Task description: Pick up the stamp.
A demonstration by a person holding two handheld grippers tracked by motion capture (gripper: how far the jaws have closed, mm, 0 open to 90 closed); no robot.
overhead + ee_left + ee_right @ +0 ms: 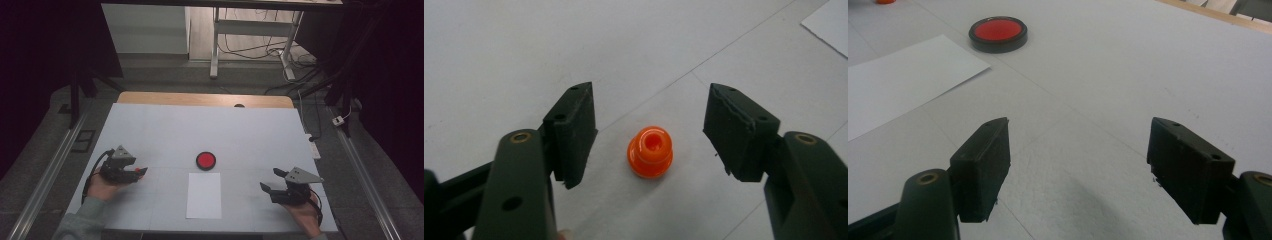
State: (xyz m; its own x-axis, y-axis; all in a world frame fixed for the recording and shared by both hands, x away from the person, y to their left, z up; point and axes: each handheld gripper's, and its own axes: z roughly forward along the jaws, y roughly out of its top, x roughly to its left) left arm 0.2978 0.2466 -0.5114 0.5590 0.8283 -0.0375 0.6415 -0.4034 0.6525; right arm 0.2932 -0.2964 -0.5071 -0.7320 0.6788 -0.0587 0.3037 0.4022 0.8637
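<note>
My left gripper [651, 132] stands released around the orange plastic stamp [650, 151]; it looks light, stiff, slippery, so I would grip its narrow waist. My right gripper [1078, 167] is released too.

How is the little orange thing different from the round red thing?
The little orange thing is a stubby knob with a hole in its top; the round red thing is a flat disc. The orange thing is one colour all over, while the red thing has a black rim. The orange thing sits between the open jaws of the left gripper; the red thing lies just beyond the white paper, away from both grippers. Both rest on the table.
</note>
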